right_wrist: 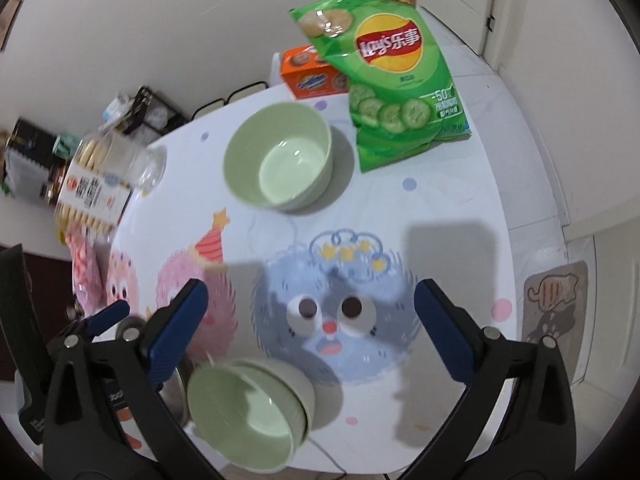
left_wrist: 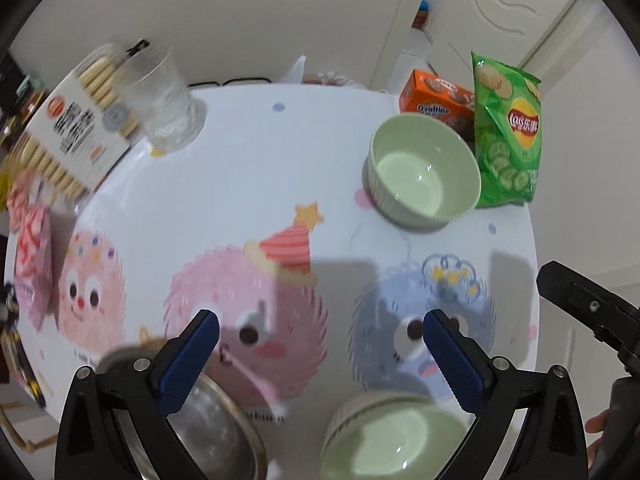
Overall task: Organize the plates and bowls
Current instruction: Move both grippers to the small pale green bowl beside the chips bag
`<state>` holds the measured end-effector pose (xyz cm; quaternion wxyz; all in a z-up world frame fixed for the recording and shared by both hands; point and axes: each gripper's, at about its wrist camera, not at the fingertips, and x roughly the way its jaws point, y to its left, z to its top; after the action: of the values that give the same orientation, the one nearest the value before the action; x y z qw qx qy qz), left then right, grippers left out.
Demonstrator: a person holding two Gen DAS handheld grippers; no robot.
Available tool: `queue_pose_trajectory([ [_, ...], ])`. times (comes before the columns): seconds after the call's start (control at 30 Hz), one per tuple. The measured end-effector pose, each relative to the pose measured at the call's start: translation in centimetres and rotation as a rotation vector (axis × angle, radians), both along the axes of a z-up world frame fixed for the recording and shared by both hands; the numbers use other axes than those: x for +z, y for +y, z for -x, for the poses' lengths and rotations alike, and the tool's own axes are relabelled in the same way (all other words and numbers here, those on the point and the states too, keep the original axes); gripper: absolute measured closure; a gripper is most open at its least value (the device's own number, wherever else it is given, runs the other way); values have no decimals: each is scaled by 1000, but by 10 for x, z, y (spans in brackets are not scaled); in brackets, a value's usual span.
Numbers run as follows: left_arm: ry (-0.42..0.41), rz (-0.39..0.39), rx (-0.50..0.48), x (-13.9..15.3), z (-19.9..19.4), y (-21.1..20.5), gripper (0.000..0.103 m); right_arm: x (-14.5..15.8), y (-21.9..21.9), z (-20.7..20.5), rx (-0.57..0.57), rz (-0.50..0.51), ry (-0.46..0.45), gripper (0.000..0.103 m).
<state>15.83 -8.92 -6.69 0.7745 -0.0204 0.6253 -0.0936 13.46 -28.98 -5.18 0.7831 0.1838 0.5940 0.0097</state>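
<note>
Left gripper (left_wrist: pixel 320 332) and right gripper (right_wrist: pixel 310 300), both spread wide and holding nothing, above the worktop (left_wrist: pixel 248 168). One green bowl (right_wrist: pixel 278 156) stands far, beside the chip bag (right_wrist: pixel 394 72); another green bowl (right_wrist: pixel 250 416) sits near, beside a metal bowl (left_wrist: pixel 224 436).

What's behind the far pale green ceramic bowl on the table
Behind the far pale green ceramic bowl stand an orange cookie box and a green Lay's chip bag. The bowl and bag cover the box's lower right part.
</note>
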Motion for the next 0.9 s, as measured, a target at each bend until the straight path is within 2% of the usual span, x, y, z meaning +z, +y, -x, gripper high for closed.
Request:
queue_pose_trajectory([
  [0.3,25,6,-65,-12,-50,-18,0,-13,-9,-38,-98,-34,31,0],
  [0.77,90,14,-146,-48,-110,-48,0,-62,-17,-82,-237,-134,144,0],
  [0.9,113,26,-159,-57,-117,-52,0,-66,-15,-91,-248,-103,144,1],
])
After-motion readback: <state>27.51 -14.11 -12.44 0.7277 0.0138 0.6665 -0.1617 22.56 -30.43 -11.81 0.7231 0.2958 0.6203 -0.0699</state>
